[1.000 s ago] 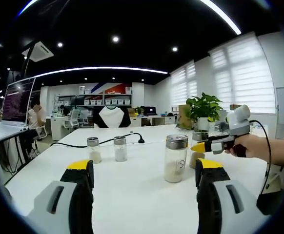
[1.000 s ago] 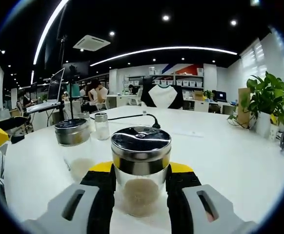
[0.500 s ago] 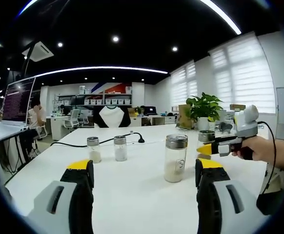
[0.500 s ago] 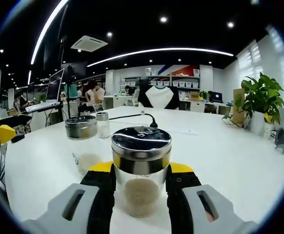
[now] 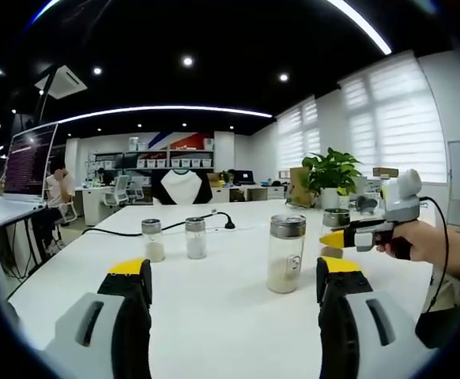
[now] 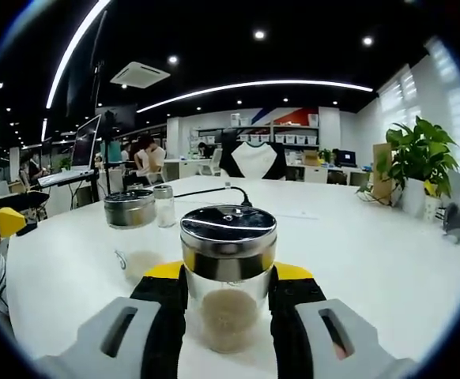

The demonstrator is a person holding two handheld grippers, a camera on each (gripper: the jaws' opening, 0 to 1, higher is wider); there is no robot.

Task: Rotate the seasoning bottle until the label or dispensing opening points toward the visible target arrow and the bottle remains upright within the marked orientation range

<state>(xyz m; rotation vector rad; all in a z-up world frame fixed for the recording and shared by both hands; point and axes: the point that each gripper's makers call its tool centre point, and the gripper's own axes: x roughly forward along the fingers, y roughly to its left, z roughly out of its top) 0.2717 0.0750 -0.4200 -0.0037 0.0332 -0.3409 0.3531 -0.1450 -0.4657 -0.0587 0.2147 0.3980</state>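
The right tongs (image 6: 228,296) are gripping a bottle (image 6: 228,272) between both jaws, pressing against its glass sides just under the steel lid; the bottle is standing upright with pale seasoning at its bottom. In the left gripper view the same right tongs (image 5: 334,238) are coming in from the right, held by a hand (image 5: 431,243), with that bottle (image 5: 336,229) at their yellow tips. The left tongs (image 5: 234,288) are standing wide open with nothing between the jaws, hovering over the white surface (image 5: 214,316). A second bottle (image 5: 286,253) is standing upright toward the middle of the surface, just beside the gripped one. Two small shakers (image 5: 175,239) are sitting side by side farther back, near a black cable (image 5: 167,229). A plant (image 5: 330,178) is standing at the far right edge.
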